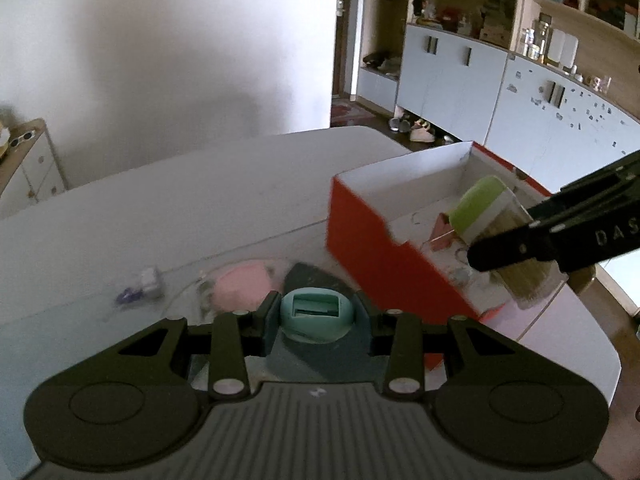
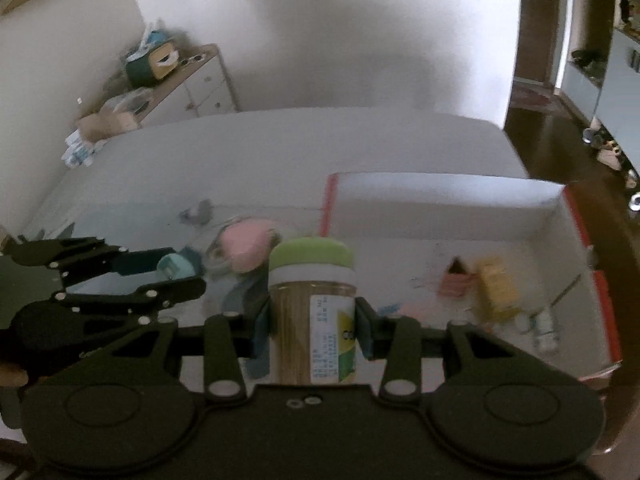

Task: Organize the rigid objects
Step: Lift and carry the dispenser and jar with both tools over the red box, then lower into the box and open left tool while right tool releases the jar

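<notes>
Right wrist view, right hand-held gripper point(image 2: 313, 330) tilted down, clamping green-lidded jar point(image 2: 312, 312)

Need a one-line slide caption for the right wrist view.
Right gripper carries a green-lidded jar toward the red-sided box; left gripper alongside holds a teal object.

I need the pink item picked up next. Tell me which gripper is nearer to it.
Left. The left gripper, shut on a teal object, hangs just in front of the pink item. The right gripper holds a green-lidded jar by the red box.
</notes>
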Demonstrator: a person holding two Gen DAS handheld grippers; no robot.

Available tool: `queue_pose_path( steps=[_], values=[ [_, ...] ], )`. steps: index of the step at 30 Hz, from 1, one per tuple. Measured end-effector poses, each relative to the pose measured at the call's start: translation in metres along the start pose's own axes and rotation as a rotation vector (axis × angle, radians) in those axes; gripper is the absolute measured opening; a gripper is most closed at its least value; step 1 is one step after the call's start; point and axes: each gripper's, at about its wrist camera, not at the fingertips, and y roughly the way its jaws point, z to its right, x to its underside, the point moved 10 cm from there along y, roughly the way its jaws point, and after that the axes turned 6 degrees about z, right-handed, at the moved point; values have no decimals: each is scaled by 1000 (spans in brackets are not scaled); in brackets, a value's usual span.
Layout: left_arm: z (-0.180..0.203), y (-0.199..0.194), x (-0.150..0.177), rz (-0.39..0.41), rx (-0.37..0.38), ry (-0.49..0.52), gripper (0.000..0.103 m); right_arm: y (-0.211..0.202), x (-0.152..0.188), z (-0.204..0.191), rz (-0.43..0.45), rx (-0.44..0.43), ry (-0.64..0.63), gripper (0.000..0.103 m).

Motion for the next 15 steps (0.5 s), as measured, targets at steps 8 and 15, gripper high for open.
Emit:
queue_pose_path(
  steps=[8,15],
  values=[
    [49,34,-32,-4,18,48,38,-5,-2,73,17,76,31,42],
    [89,79,-46,-59,28,118,38,2,8,114,-4,117,48,42]
  ],
)
